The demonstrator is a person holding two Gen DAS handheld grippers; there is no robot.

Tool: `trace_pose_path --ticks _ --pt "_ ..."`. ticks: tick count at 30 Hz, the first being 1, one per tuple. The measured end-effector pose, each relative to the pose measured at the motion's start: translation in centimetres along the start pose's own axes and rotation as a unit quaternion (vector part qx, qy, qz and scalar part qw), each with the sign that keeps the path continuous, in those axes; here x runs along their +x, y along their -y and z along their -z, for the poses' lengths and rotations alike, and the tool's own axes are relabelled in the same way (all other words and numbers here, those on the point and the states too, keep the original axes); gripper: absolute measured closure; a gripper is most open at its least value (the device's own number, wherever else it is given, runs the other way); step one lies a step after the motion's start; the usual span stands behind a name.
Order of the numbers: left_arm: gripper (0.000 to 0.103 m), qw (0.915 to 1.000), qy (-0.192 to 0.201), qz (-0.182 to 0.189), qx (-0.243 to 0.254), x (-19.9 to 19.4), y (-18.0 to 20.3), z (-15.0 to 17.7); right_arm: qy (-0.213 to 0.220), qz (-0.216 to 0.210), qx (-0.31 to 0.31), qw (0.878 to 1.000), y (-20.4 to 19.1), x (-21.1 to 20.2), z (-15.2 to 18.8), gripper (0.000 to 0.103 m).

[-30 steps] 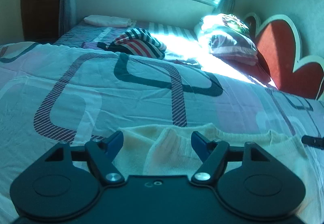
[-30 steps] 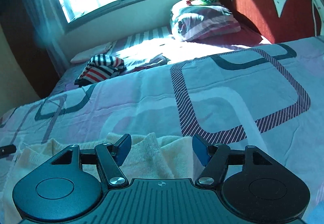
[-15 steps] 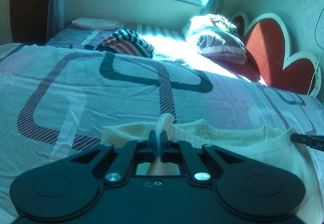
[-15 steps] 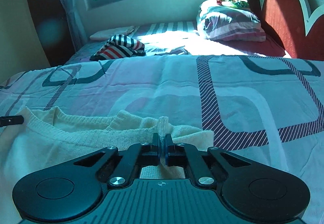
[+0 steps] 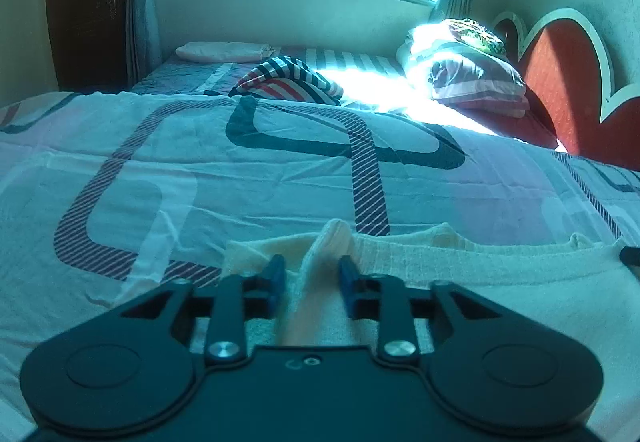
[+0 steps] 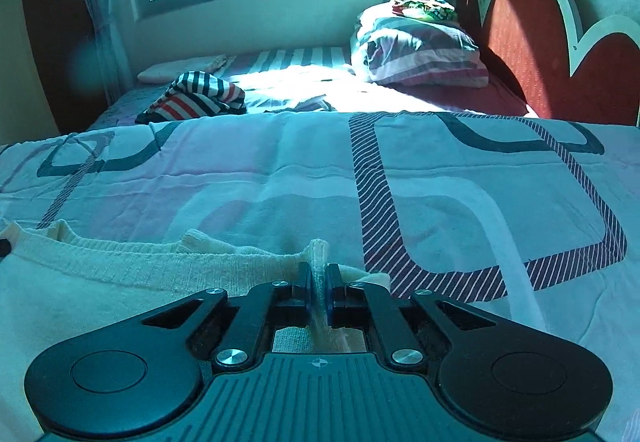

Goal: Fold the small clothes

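A cream knit sweater (image 5: 480, 274) lies flat on the patterned bedspread (image 5: 240, 194), its upper edge facing away. My left gripper (image 5: 311, 278) sits at the sweater's left shoulder. Its jaws are opening, with a raised ridge of cream cloth standing loose between the blue pads. My right gripper (image 6: 318, 292) is at the other shoulder of the sweater (image 6: 120, 274). Its jaws are just starting to open, and the pads still squeeze a thin upright fold of the knit. Each view shows the other gripper's dark tip at its edge.
A striped red, white and navy garment (image 5: 288, 82) is heaped at the far side of the bed. Stacked pillows (image 6: 416, 54) lie against the red scalloped headboard (image 6: 532, 54). A folded pale cloth (image 5: 224, 52) rests under the window. Bare bedspread stretches beyond the sweater.
Both grippers went from open to pinching folds of the sweater. The left jaws have since spread apart, leaving a ridge. The right jaws have parted only slightly.
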State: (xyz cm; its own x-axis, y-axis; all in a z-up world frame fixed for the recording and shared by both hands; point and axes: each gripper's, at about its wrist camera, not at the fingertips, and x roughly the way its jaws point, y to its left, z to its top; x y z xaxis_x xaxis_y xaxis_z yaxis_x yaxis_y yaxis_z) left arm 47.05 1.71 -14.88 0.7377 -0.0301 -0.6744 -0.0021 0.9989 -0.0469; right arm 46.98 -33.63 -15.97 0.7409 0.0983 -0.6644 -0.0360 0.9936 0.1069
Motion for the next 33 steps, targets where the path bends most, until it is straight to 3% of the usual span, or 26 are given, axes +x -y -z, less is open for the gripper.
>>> trace_pose_path --ticks 1,2,3,9,15,20,26,33 --pt "0.025 1.0000 0.001 -0.005 0.000 -0.4 -0.1 0.0 0.010 0.003 -0.001 1.000 -0.1 -0.7 -0.1 0.079" --pt "0.018 0.9998 0.012 -0.012 -0.005 -1.3 -0.3 0.1 0.019 0.004 -0.001 1.000 -0.2 -1.4 -0.2 0.074" --pt "0.019 0.9997 0.022 -0.013 -0.005 -2.0 -0.4 0.2 0.027 0.000 -0.003 1.000 -0.3 -2.0 -0.2 0.066" --pt "0.021 0.9999 0.009 0.001 0.009 -4.5 0.4 0.6 0.028 -0.037 -0.028 0.999 -3.0 -4.0 0.4 0.066" --pt "0.023 0.9982 -0.007 0.045 0.040 -5.3 4.5 1.2 -0.001 -0.064 -0.043 0.997 -6.9 -3.4 1.9 0.066" --pt "0.023 0.9974 -0.016 0.050 0.050 -4.5 7.1 1.6 -0.003 -0.076 -0.053 0.996 -9.1 -2.8 2.3 0.066" --pt "0.023 0.9971 -0.038 0.033 0.057 -2.2 7.9 1.8 -0.014 -0.059 -0.058 0.997 -9.1 -1.5 2.4 0.066" --pt "0.020 0.9984 -0.041 0.007 0.039 -1.5 5.0 2.2 -0.010 -0.002 -0.031 0.999 -4.4 -1.5 3.4 0.066"
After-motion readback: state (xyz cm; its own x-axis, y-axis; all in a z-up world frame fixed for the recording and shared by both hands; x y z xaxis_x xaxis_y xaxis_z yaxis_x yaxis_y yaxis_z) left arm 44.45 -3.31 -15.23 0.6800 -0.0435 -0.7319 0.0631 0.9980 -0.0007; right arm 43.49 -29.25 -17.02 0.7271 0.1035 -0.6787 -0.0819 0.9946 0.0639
